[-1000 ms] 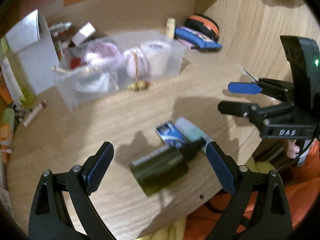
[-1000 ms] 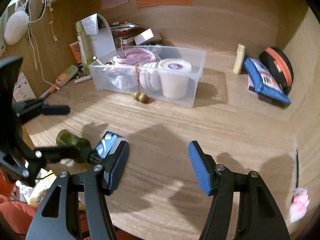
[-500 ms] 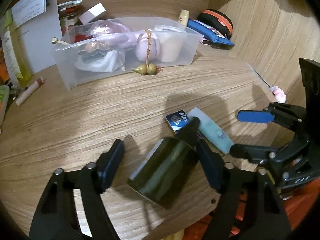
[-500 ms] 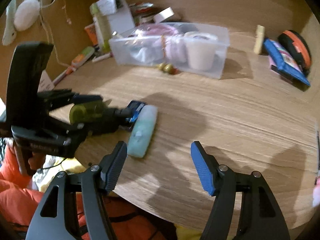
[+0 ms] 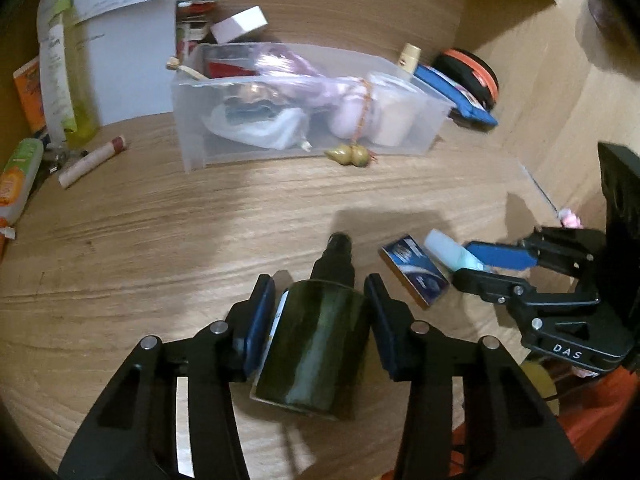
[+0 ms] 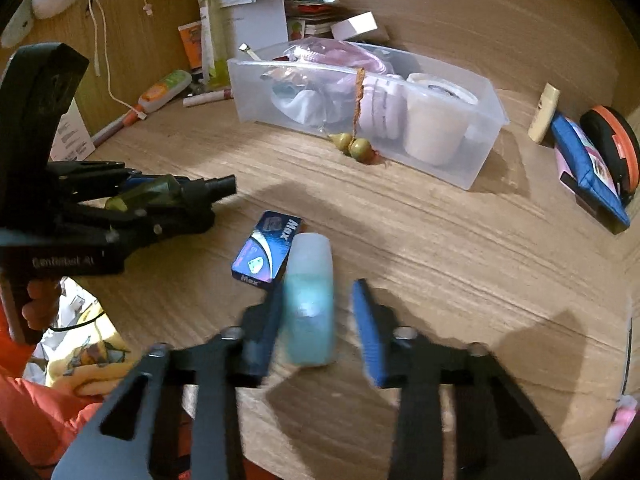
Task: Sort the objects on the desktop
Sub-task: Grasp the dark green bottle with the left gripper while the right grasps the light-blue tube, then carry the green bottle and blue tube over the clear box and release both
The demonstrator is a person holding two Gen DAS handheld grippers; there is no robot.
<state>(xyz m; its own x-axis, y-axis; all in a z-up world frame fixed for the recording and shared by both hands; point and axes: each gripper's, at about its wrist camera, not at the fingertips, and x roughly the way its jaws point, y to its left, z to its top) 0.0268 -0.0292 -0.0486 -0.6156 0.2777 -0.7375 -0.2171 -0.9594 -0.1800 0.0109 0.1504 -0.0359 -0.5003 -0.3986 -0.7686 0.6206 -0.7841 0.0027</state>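
Note:
A dark green bottle (image 5: 316, 344) with a black nozzle lies on the wooden desk (image 5: 200, 240), nozzle pointing away. My left gripper (image 5: 320, 304) straddles its body with the jaws closing, and both pads meet its sides. From the right wrist view the same bottle (image 6: 160, 190) shows inside those black fingers. A pale teal tube (image 6: 310, 264) lies between the fingers of my right gripper (image 6: 316, 300), which is shut on it, though that view is blurred. In the left wrist view the right gripper (image 5: 468, 266) clamps the tube (image 5: 440, 244). A blue "Max" box (image 6: 268, 246) lies beside the tube.
A clear plastic bin (image 5: 224, 148), filled with bags and a cup, stands mid-desk with a gourd charm (image 5: 348, 156) hanging before it. A blue pouch (image 6: 588, 168) and an orange-rimmed round case (image 6: 612, 140) lie back right. Tubes, papers and boxes crowd the back left. The desk's front edge runs just under both grippers.
The left jaws have narrowed from wide open onto the bottle. The right gripper has swung over the teal tube, dropped toward the desk and closed its fingers around it.

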